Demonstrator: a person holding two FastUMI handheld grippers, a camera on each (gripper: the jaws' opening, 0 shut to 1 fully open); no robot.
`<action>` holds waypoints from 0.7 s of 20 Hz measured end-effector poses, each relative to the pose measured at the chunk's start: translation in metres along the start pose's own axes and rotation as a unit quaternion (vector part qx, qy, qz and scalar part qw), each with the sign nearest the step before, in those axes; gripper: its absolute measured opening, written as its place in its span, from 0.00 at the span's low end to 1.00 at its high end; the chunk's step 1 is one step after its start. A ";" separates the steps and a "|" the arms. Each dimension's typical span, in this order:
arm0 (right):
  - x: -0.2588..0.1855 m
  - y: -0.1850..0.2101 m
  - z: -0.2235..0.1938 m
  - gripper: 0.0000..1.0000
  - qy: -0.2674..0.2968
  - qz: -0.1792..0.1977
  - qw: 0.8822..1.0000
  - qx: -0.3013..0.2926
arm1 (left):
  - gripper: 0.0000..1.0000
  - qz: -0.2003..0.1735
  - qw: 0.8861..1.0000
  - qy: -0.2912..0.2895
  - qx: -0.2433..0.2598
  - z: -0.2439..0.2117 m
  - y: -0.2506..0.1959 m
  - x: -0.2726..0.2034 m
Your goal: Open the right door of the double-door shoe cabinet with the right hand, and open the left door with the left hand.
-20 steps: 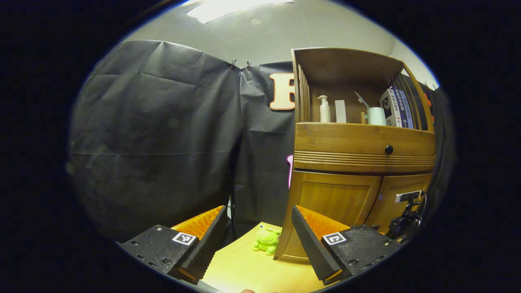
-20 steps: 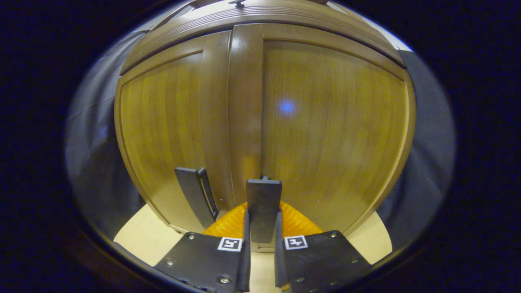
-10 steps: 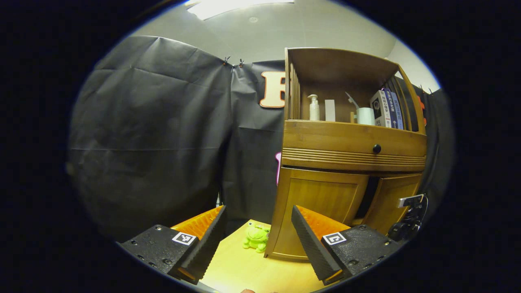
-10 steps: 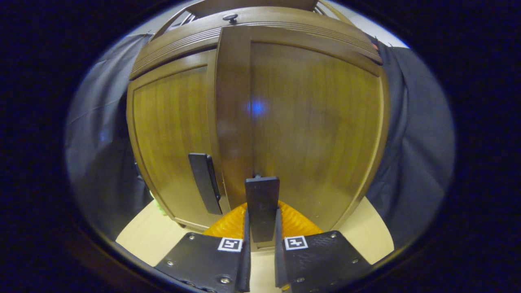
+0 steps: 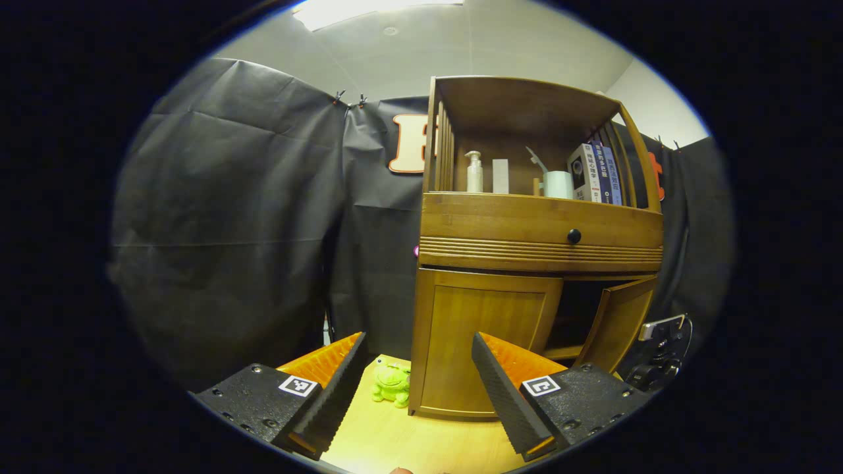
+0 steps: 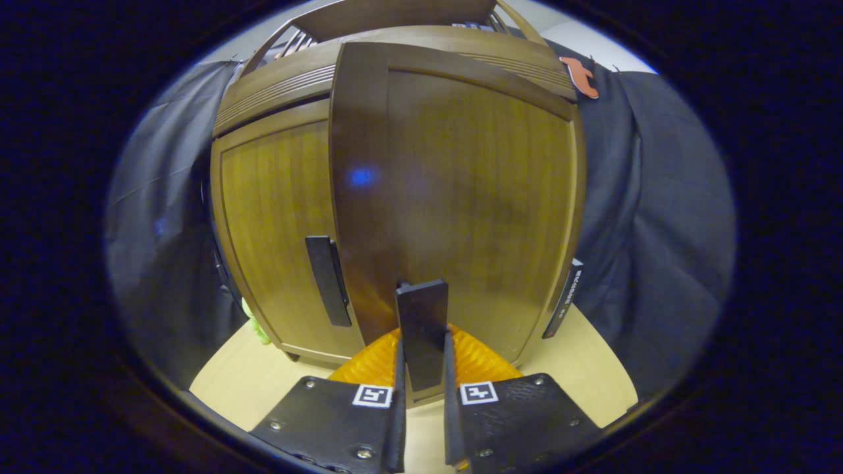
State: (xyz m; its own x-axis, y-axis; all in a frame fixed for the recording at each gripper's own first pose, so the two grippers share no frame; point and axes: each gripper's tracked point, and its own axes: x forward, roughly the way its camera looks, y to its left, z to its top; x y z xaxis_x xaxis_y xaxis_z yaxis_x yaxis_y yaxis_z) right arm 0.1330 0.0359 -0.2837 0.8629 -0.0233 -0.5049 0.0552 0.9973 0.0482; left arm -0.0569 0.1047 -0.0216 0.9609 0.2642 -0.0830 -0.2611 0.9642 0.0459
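Observation:
The wooden shoe cabinet [image 5: 540, 230] stands on a light tabletop. Its right door [image 5: 619, 322] is swung partly out, and a dark gap [image 5: 574, 313] shows behind it. In the right gripper view this right door [image 6: 461, 191] is close in front. My right gripper [image 6: 421, 375] is shut on the door's dark upright handle [image 6: 421, 316]. That gripper [image 5: 662, 349] also appears at the door in the left gripper view. The left door [image 5: 484, 342] is closed, and its handle [image 6: 327, 280] is untouched. My left gripper [image 5: 421, 388] hangs open, short of the cabinet and holding nothing.
A green frog toy [image 5: 391, 384] sits on the tabletop [image 5: 408, 441] at the cabinet's left foot. Above the doors is a drawer with a black knob [image 5: 574, 236]. The open shelf above it holds a pump bottle [image 5: 473, 172], a cup and books [image 5: 596, 174].
The right door has swung outward with the right gripper clamped on its handle, opening a dark gap. The cabinet has shifted left in the left gripper view; that gripper stays open.

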 end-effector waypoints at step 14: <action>-0.002 0.002 0.025 0.22 0.011 -0.063 0.998 0.030 | 0.97 -0.107 0.994 0.022 0.003 -0.019 -0.068 0.001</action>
State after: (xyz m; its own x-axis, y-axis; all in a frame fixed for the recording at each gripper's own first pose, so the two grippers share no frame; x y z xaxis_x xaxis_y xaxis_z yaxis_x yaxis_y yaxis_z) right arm 0.1437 0.0360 -0.2606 0.8365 -0.1453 -0.5284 0.1926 0.9806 0.0352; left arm -0.0395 0.0394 -0.0434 0.9894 0.0533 -0.1348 -0.0499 0.9983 0.0287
